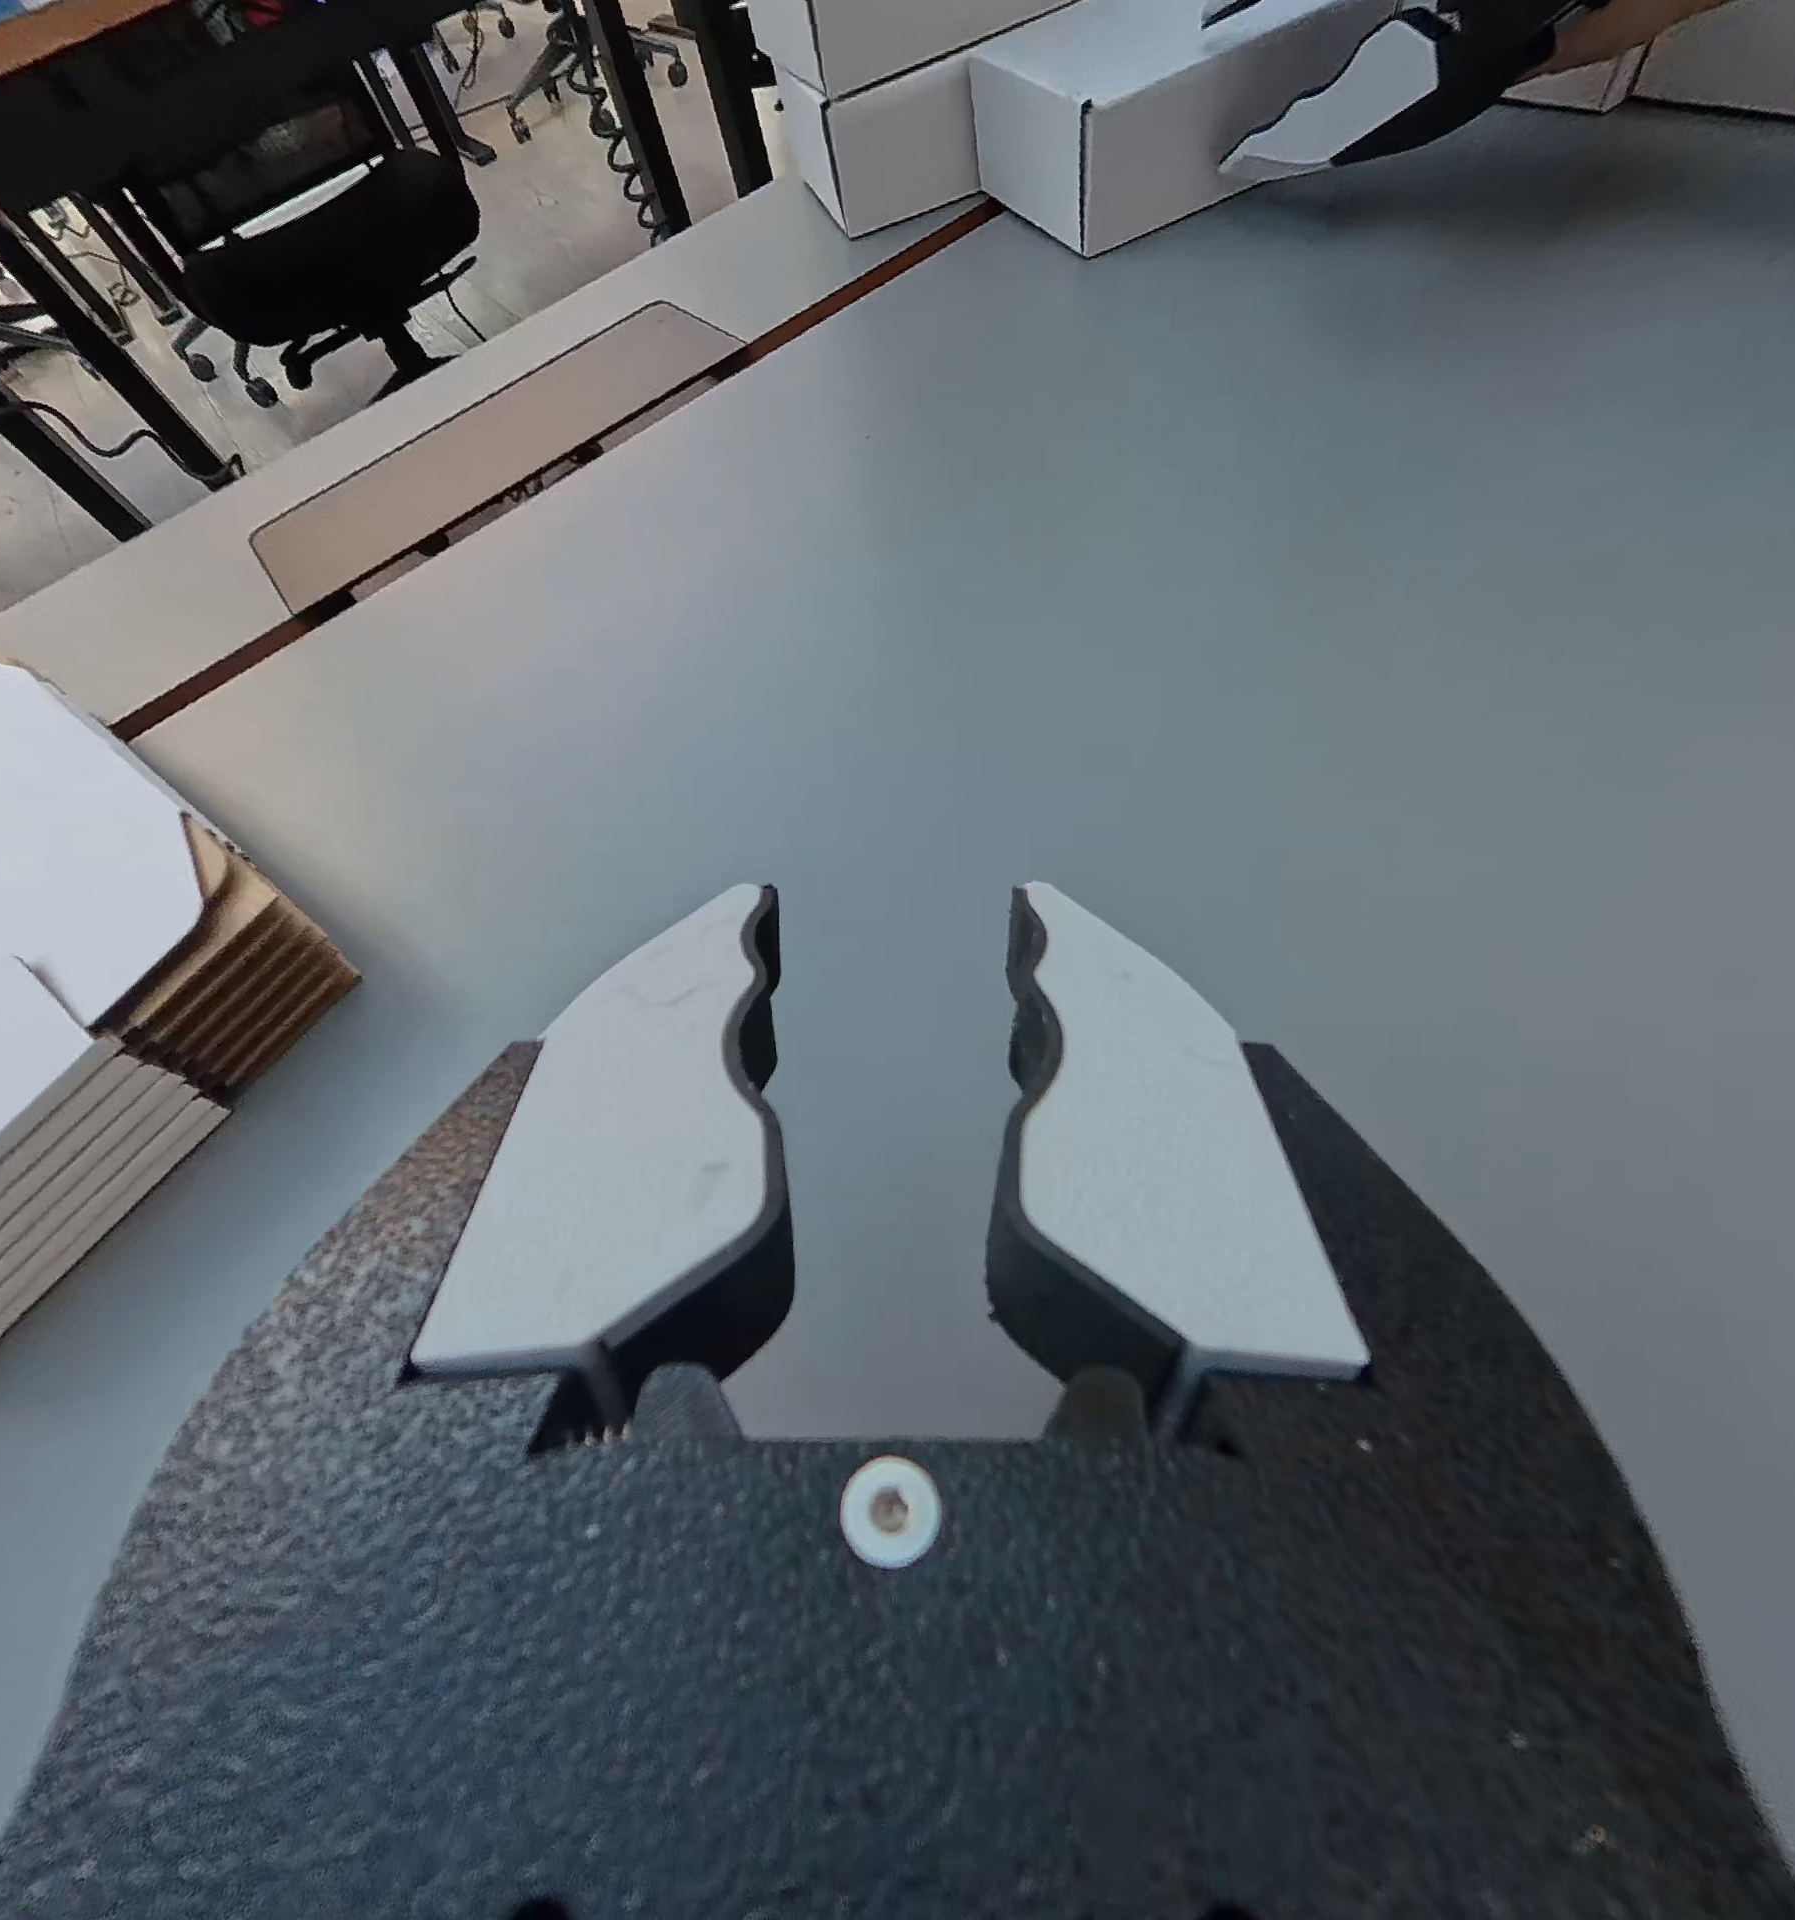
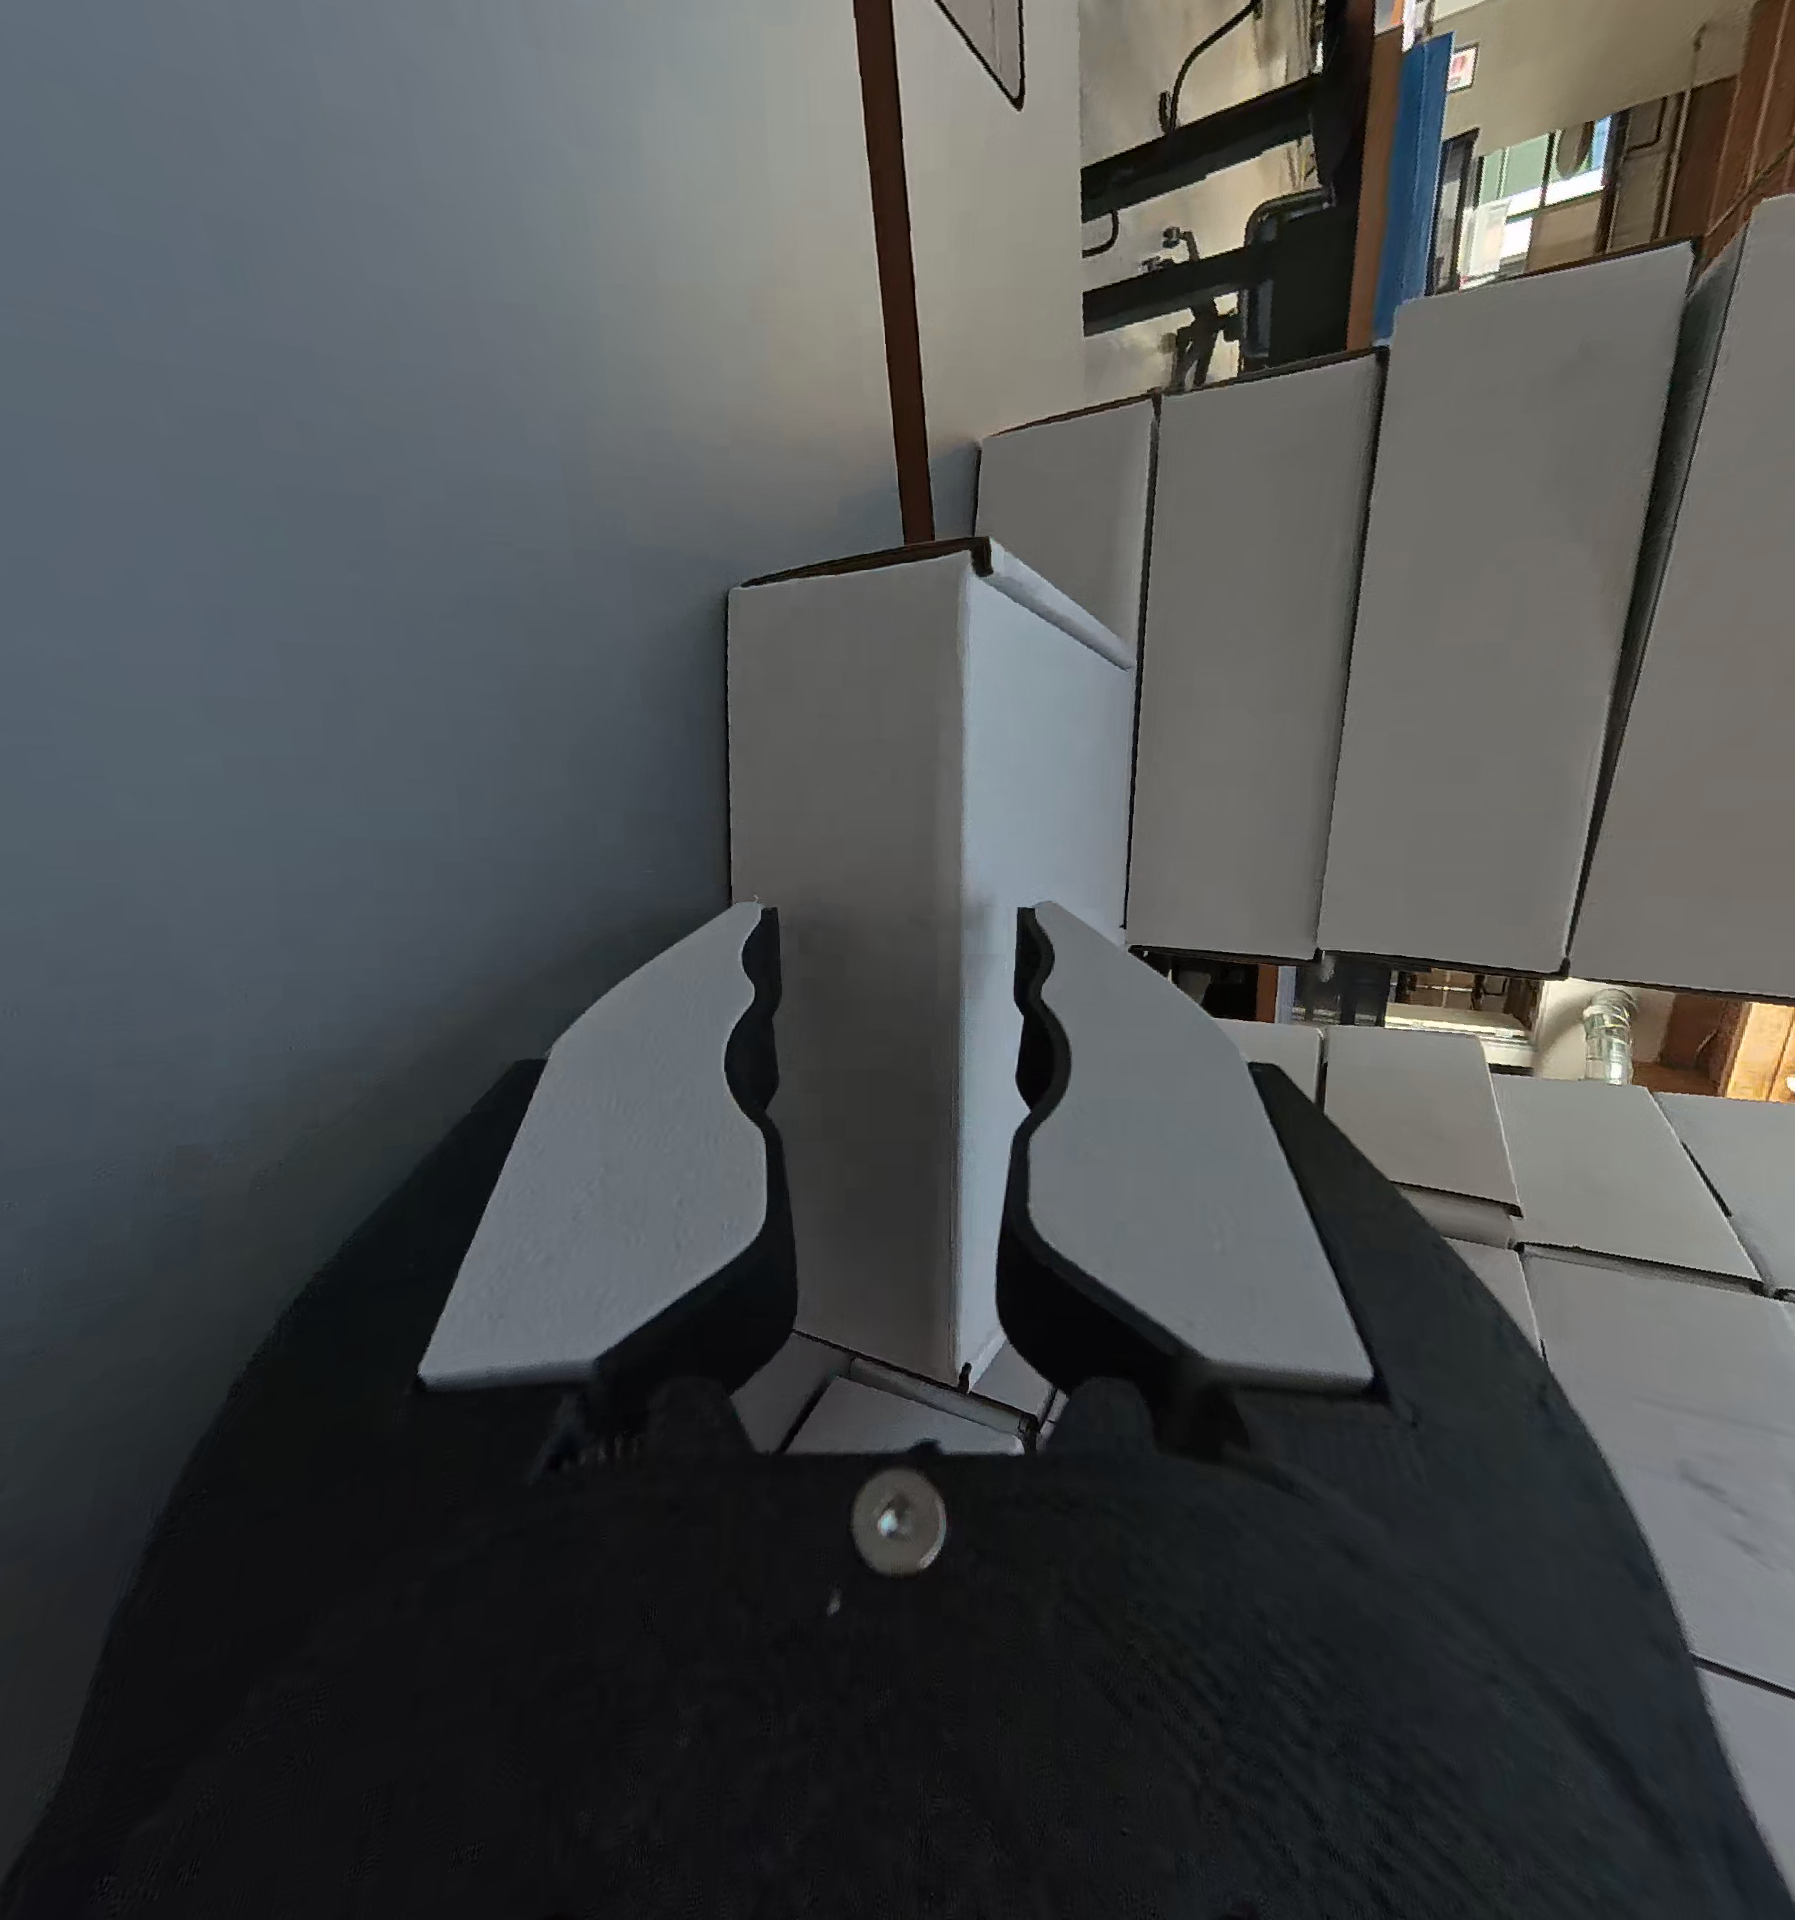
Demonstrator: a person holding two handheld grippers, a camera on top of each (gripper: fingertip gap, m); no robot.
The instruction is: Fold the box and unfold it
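A folded white box [image 1: 1101,135] lies closed on the grey table [image 1: 1184,623] at the far side. My right gripper [image 1: 1225,88] is turned on its side right against that box, jaws apart. In the right wrist view the box [image 2: 872,790] fills the gap between the fingers of the right gripper [image 2: 893,920]; nothing is clamped, and I cannot tell whether a finger touches the box. My left gripper [image 1: 893,904] is open and empty, low over bare table, well short of the box.
A stack of flat cardboard blanks [image 1: 51,935] lies at the left table edge. More folded white boxes [image 1: 893,145] stand behind the task box, in rows [image 2: 1257,675] and stacks [image 2: 1599,1195]. Office chairs and desk legs [image 1: 332,260] stand beyond the table.
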